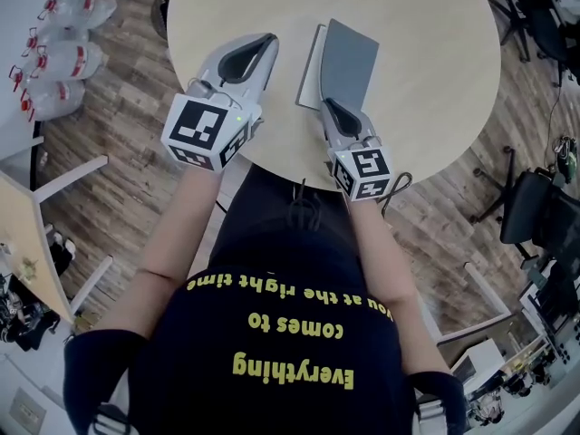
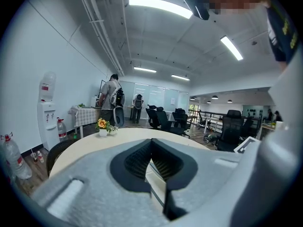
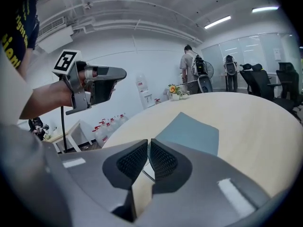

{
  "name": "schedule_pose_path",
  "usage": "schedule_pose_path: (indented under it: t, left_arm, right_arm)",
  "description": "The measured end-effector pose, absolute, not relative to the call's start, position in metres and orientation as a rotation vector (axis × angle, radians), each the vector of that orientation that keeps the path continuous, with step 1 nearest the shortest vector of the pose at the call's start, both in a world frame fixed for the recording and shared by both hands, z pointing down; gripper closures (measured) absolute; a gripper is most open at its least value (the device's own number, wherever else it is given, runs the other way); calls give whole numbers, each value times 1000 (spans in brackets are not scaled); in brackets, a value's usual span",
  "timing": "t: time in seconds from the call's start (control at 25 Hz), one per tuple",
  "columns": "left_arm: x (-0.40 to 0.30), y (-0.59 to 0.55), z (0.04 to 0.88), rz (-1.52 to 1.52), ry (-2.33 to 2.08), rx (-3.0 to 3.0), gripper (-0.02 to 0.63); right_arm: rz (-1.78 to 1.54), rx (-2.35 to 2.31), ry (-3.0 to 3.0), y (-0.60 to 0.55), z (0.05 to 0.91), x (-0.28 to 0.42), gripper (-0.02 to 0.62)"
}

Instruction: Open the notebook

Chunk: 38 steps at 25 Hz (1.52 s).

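A notebook with a grey-blue cover (image 1: 347,62) lies on the round beige table (image 1: 426,62), near its front edge. My right gripper (image 1: 328,104) is shut on the near edge of that cover (image 3: 191,132) and holds it raised. A white page (image 1: 308,72) shows beneath along the left side. My left gripper (image 1: 268,42) hovers over the table just left of the notebook, shut and holding nothing. In the left gripper view the left gripper's (image 2: 151,143) ribbed pads meet. The right gripper view shows the left gripper (image 3: 123,73) up in the air at the left.
Several water bottles (image 1: 63,53) stand on the wood floor at the left, by a white desk (image 1: 27,234). Black office chairs (image 1: 535,207) are at the right. A small flower pot (image 2: 102,126) sits at the table's far side. People (image 2: 112,103) stand further back.
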<state>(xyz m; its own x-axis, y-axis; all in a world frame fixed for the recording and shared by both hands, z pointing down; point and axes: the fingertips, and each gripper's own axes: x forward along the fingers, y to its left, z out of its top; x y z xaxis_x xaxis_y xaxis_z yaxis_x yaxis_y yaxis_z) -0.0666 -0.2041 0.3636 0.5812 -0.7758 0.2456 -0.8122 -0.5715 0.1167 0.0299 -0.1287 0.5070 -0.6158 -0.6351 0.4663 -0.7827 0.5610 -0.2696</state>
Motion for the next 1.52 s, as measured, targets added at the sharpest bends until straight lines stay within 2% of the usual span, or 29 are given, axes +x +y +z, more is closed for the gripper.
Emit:
schedule_pose_path:
  t: [0.68, 1.52]
  left_arm:
    - [-34, -217, 354, 240, -1236, 2678, 603]
    - [3, -211, 366, 279, -1149, 2702, 603]
  right_arm:
    - [694, 1530, -2466, -118, 467, 98, 561]
    - [716, 1860, -2248, -104, 474, 203, 561]
